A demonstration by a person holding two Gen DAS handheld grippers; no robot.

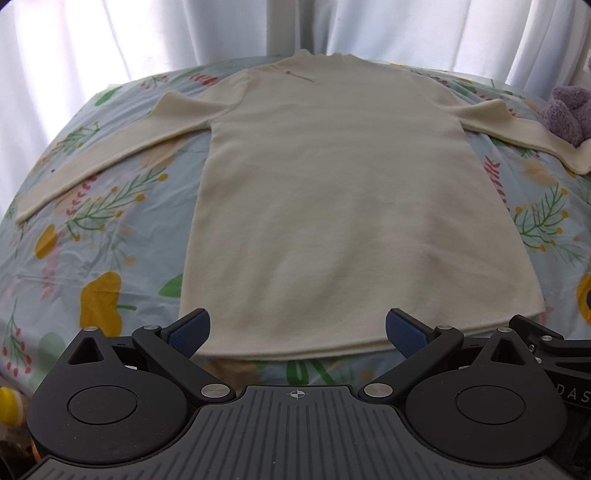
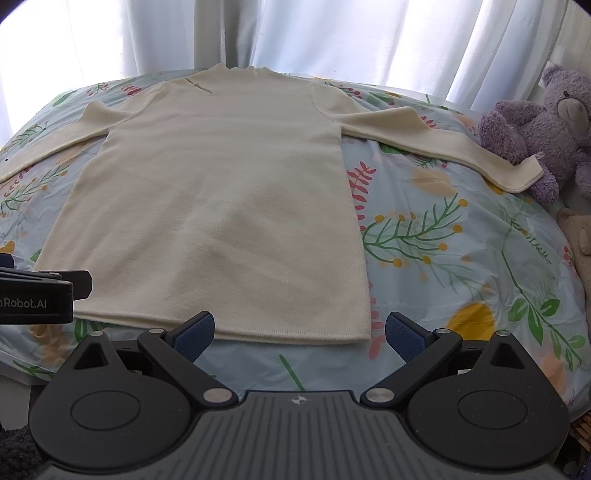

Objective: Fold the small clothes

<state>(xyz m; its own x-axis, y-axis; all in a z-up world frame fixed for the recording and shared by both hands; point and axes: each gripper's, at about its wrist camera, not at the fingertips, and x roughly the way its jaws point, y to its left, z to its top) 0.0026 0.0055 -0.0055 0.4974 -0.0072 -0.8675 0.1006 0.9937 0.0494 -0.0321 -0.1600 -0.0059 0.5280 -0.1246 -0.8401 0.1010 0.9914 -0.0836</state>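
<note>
White curtains back a floral-print bed sheet (image 1: 110,229) where a cream knit long-sleeved sweater (image 1: 332,184) lies flat, hem at the near edge. The left gripper (image 1: 297,332) and right gripper (image 2: 299,334) hover there, jaws apart and empty. Each should probably pinch one hem corner cleanly, both layers, lifting evenly.

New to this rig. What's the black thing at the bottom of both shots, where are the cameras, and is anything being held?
No robot arm here: a person holds one set of two-finger tongs in each hand, and a fisheye camera on each looks forward along its fingers. The black hardware at the bottom is that tool itself. One view shows the left tongs, the other the right tongs. Both are open, blue pads apart, holding nothing, near the hem of a cream sweater. It lies flat, sleeves spread, on a floral bedsheet. A purple teddy bear sits by the right sleeve's cuff. White curtains hang behind.
</note>
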